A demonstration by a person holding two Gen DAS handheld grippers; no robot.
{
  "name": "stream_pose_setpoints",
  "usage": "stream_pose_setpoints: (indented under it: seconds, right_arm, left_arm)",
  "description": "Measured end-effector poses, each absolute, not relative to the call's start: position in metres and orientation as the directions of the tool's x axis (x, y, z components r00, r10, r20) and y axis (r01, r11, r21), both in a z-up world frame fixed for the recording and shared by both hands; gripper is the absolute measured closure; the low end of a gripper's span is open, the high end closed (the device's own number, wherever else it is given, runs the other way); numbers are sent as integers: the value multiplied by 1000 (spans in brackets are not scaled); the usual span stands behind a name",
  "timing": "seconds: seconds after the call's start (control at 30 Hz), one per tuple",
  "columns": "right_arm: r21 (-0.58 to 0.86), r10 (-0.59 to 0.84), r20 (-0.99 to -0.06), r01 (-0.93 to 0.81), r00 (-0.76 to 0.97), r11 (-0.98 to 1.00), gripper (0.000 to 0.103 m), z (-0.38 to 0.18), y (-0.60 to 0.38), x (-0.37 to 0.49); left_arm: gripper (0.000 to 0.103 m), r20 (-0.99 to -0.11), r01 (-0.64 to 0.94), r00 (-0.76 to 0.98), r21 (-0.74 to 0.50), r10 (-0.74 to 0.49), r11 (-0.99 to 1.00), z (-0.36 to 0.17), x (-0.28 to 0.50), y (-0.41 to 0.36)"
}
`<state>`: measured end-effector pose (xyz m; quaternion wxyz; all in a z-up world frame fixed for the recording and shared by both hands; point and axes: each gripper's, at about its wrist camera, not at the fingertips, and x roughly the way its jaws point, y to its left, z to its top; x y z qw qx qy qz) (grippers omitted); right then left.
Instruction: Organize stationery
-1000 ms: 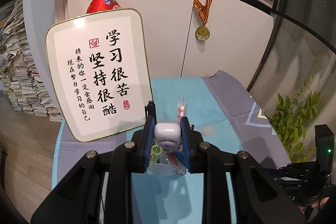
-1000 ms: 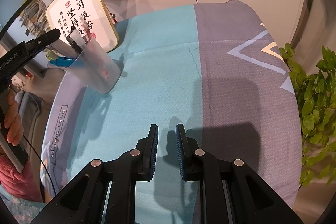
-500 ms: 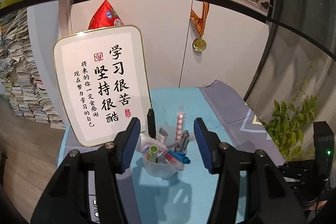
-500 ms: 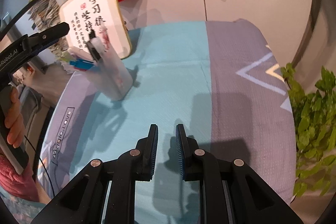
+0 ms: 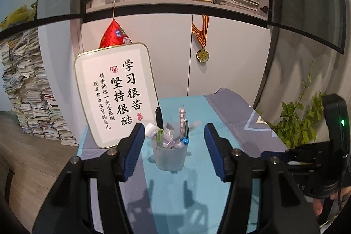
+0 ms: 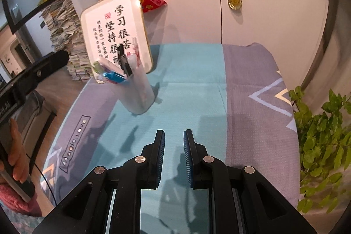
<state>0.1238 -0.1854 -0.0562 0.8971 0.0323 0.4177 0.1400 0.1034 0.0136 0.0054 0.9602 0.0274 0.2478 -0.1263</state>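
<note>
The frosted pen cup [image 5: 170, 157] stands upright on the teal cloth [image 5: 197, 201], now packed with pens and the white corrector the left gripper [image 5: 174, 146] held clamped a second ago; that gripper's jaws are opening, nothing between the pads, backed off near the cup. So the sorting looks about finished. The right gripper [image 6: 174, 155] hangs nearly shut and empty over bare cloth, the framed calligraphy board [image 5: 116, 95] leans just behind the cup, a plant [image 6: 324, 146] sits far right, nothing blocks.
</note>
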Motion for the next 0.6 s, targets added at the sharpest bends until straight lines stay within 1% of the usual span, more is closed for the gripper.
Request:
stream_pose_setpoints:
  seconds: [0.03,0.1,0.17,0.33,0.43,0.5,0.57,0.6]
  right_arm:
    - [173,279,-735,-227,618,958,86,-53,-184,120]
    - [170,281,-728,-232,626,958,86,-48,-182,115]
    - [165,281,-720,-236,635,958,86,-43,-180,107]
    - [151,271,-705,-235,656,960,85,-31,-177,91]
    - [139,261,-692,-231,673,963,84,-23,-175,80]
    - [117,243,-675,-224,697,967,84,-13,-175,71]
    - [95,216,-641,-203,737,975,83,3,-178,60]
    - [94,208,-621,-191,756,977,80,11,-180,54]
  left_arm:
    - [47,-479,254,849,-5,-226,967,6,100,14]
    - [39,-463,252,859,10,-219,968,10,91,13]
    - [35,-441,247,874,35,-207,968,15,80,12]
    - [31,-403,243,894,65,-197,968,24,55,12]
    - [25,-394,235,899,65,-192,970,28,41,13]
    - [20,-385,234,903,68,-190,970,31,32,12]
    - [18,-375,229,909,79,-184,970,35,22,10]
    - [18,-369,227,911,79,-183,971,38,17,10]
